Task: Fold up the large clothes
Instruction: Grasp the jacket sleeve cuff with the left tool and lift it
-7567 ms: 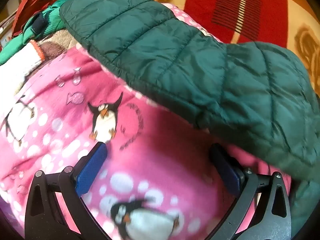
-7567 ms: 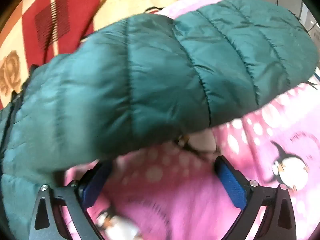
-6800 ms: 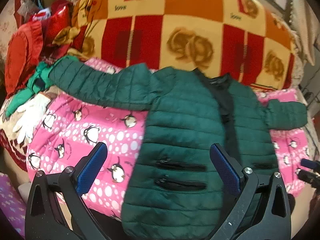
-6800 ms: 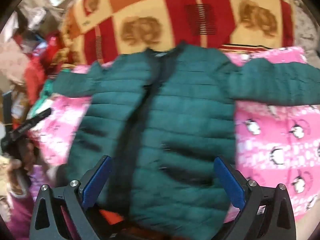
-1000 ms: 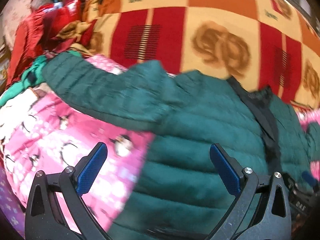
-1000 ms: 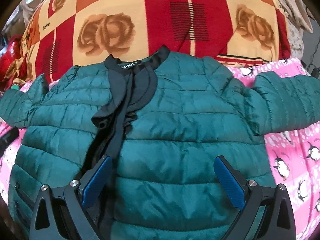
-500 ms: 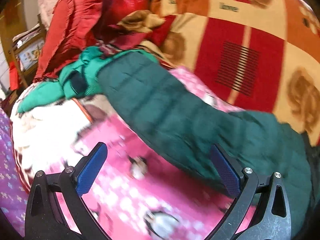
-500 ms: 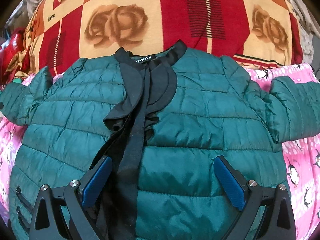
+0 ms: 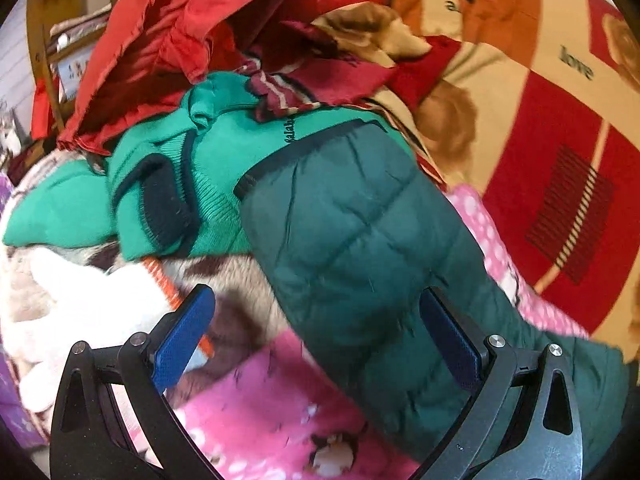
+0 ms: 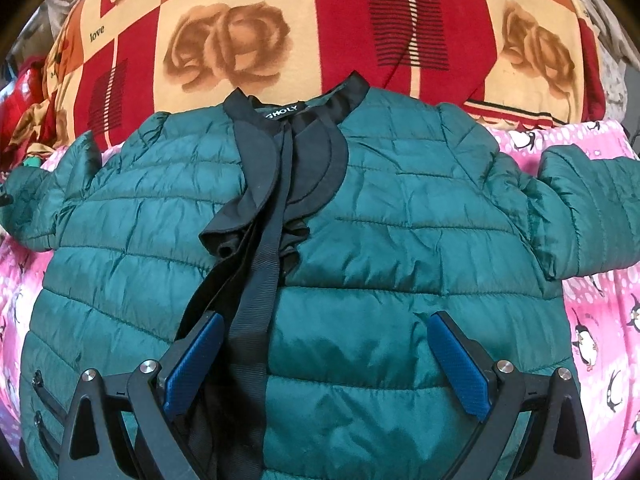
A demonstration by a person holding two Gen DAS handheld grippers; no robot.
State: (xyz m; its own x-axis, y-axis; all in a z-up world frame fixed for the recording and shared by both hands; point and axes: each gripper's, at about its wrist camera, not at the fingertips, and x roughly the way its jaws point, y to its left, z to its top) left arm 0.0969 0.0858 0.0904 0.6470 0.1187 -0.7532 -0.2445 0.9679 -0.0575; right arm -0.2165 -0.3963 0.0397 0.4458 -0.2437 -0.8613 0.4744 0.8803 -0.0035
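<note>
Jacket (image 10: 400,216): dark green, quilted, black collar; spread front-up on pink blanket (image 10: 600,320), sleeves out.
Sleeve (image 9: 360,240): laid between left claw (image 9: 316,336) pads.
Claws: left and right claw (image 10: 320,354) both released.

A thick blanket (image 10: 320,40) in red, orange and cream squares is spread across the back of the scene — brown roses and the word "love" are printed on it. In front of it, a pink fleece cover (image 10: 600,320) patterned with penguins and white dots is laid. To the far left, a wooden frame (image 9: 44,64) is seen against a pale wall (image 9: 14,60). The fabrics are lit evenly, without hard shadows.
</note>
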